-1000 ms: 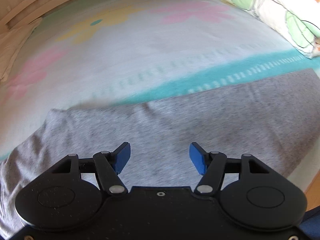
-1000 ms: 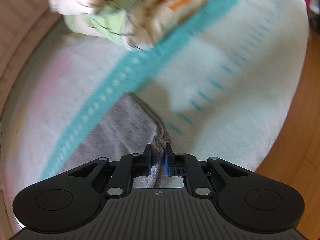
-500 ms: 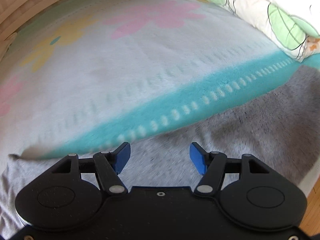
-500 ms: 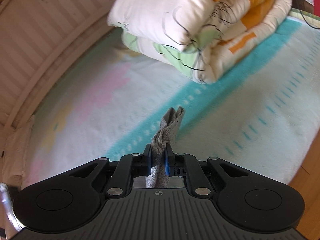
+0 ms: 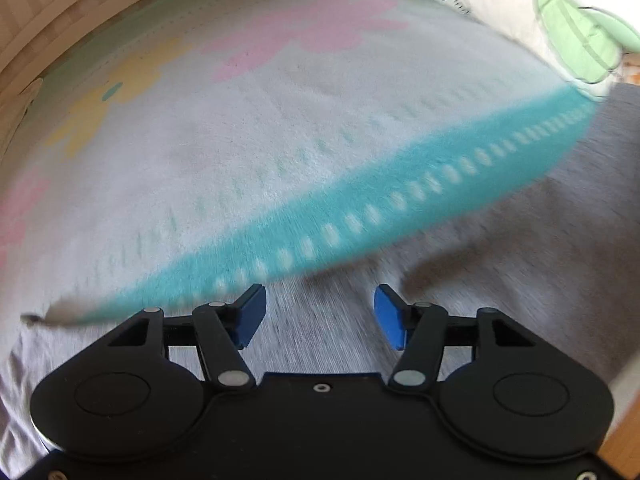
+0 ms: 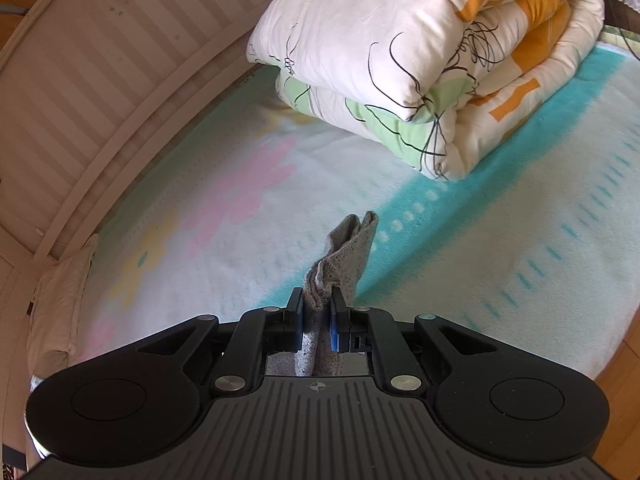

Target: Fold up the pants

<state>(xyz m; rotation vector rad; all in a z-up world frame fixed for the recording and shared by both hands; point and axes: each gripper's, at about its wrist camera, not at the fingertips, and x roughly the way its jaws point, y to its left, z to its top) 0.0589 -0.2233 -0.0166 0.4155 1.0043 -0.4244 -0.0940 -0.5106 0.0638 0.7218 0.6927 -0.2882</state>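
The grey pants (image 5: 500, 248) lie spread on the bed blanket in the left wrist view, running from lower left to the right edge. My left gripper (image 5: 320, 314) is open and empty, hovering just above the grey fabric near its far edge. My right gripper (image 6: 318, 314) is shut on a bunched end of the grey pants (image 6: 344, 252), which sticks up between the blue pads, lifted above the blanket. The rest of the pants is hidden under the right gripper.
A pastel blanket with a teal stripe (image 5: 360, 216) covers the bed. A folded floral quilt (image 6: 420, 60) lies at the far end, also at the left wrist view's top right (image 5: 560, 20). A slatted headboard (image 6: 100, 60) and a pillow (image 6: 60, 304) are left. Wooden floor (image 6: 624, 380) lies right.
My right gripper has lifted the held pants end up off the blanket and tilted upward toward the quilt. My left gripper has shifted toward the far edge of the pants, staying open.
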